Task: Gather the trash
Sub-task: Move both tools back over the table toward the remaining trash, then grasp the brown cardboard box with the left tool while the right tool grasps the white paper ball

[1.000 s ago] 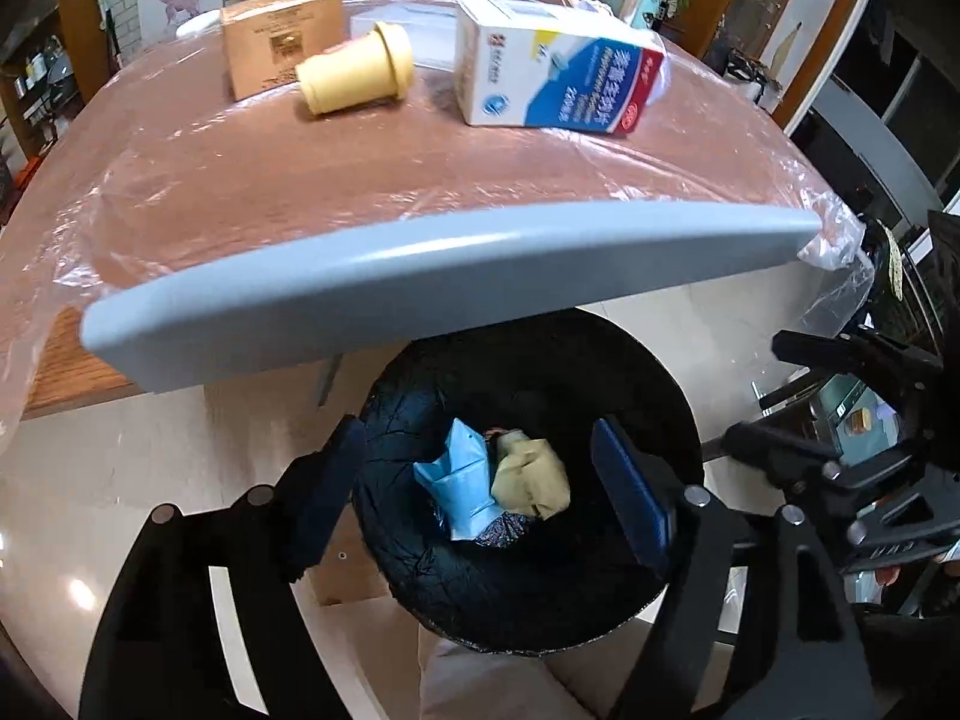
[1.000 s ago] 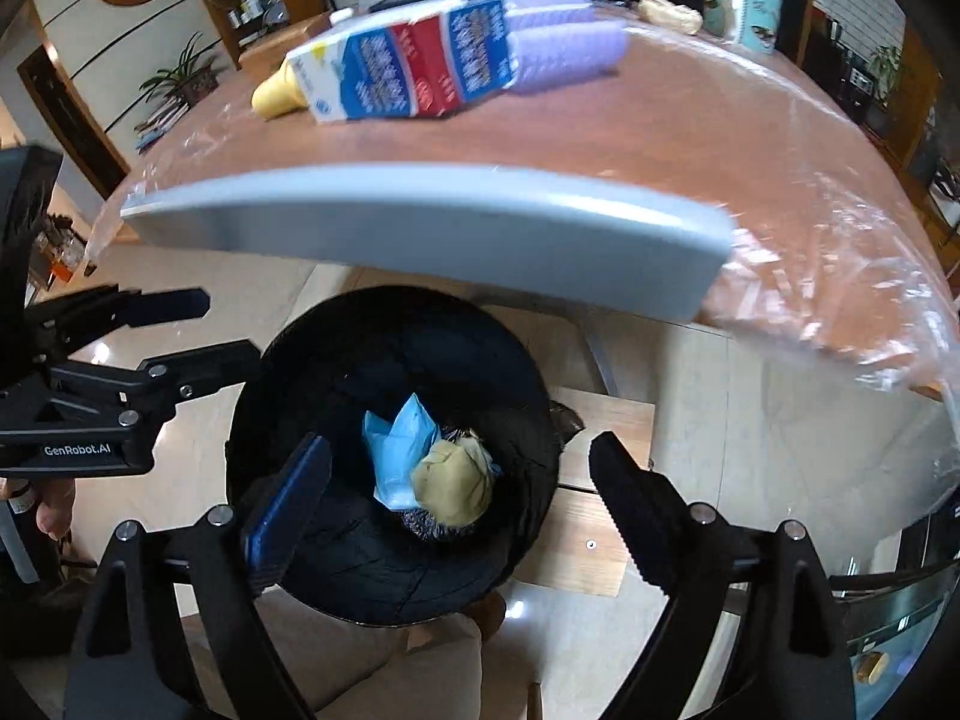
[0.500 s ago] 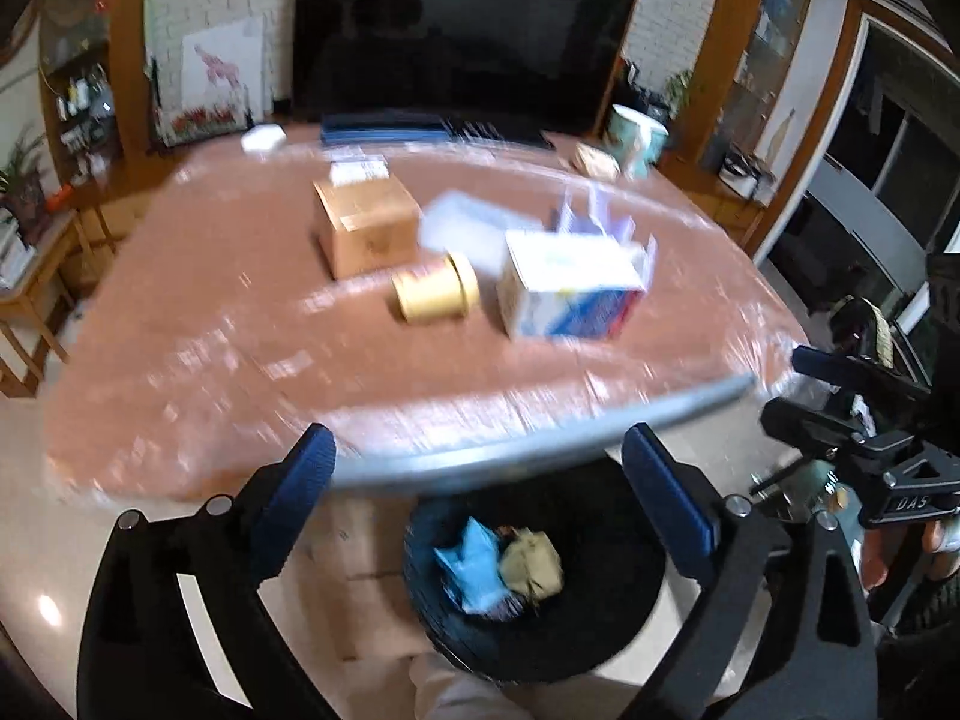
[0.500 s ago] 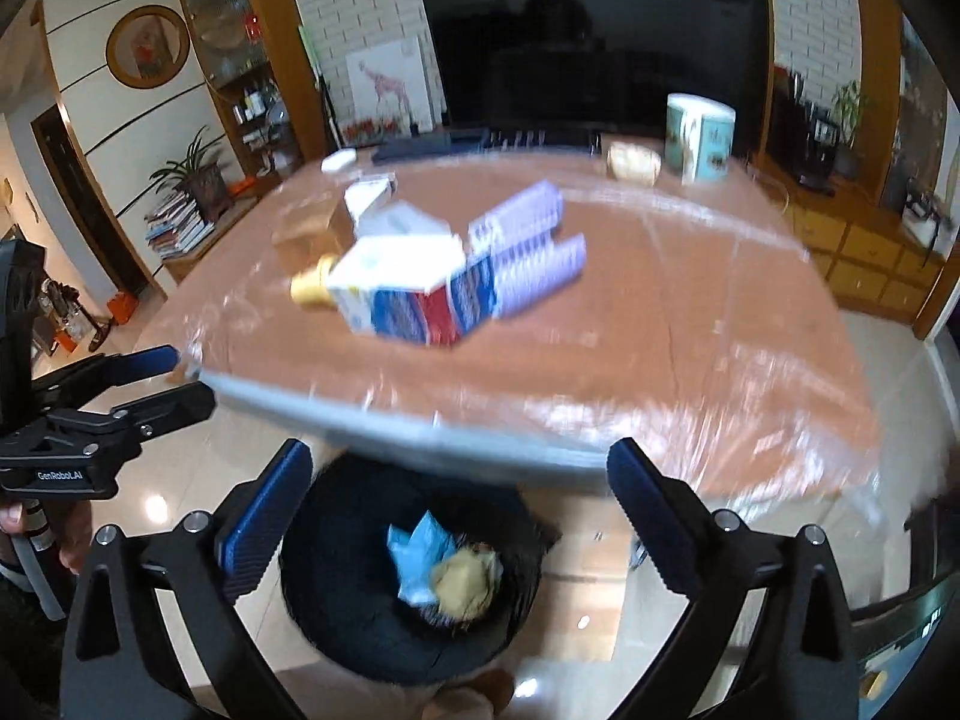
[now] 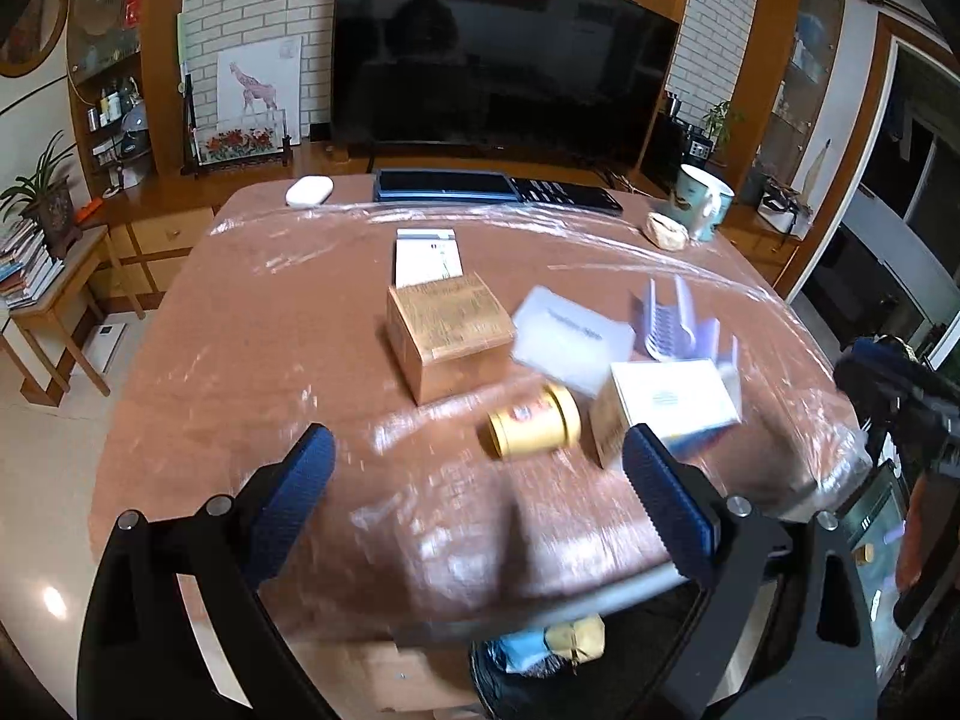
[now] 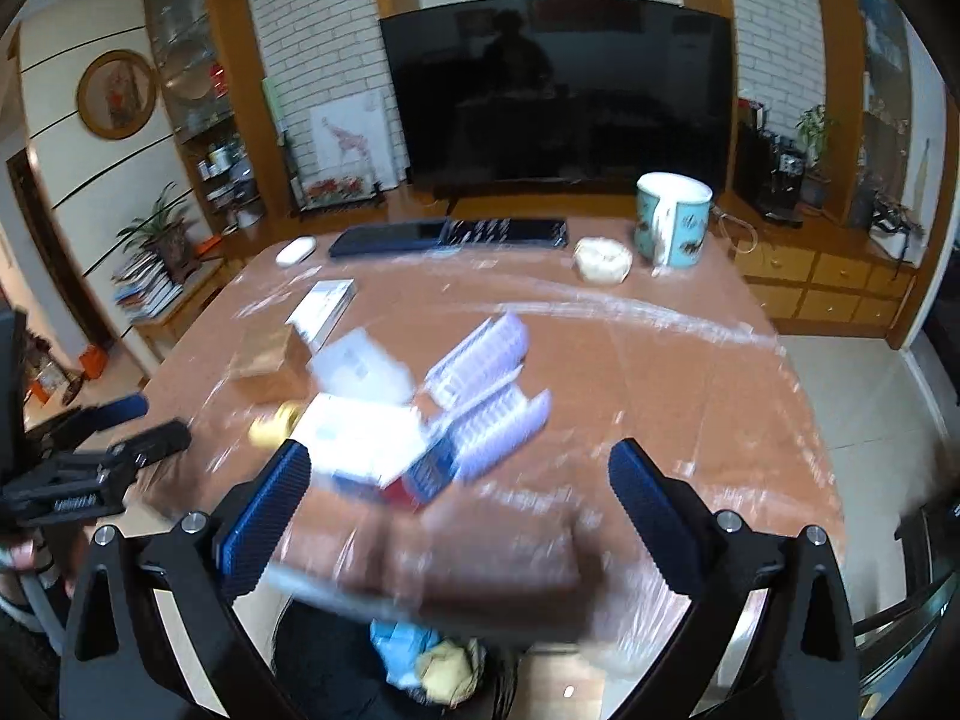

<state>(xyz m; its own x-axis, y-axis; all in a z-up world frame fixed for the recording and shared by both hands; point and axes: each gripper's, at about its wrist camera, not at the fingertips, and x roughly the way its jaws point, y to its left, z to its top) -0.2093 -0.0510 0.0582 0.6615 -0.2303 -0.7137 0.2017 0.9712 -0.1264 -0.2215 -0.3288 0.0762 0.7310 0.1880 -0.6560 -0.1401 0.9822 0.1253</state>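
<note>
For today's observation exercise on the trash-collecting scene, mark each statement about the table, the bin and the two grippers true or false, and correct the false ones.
1. Both grippers are empty. True: the left gripper and the right gripper stand open with nothing between their fingers.
2. The yellow cup stands upright. False: it lies on its side.
3. The bin is empty. False: a blue scrap and a tan scrap lie inside.
4. The mug stands upright near the table's far edge. True.
5. The brown box is in the bin. False: it rests on the table.
</note>
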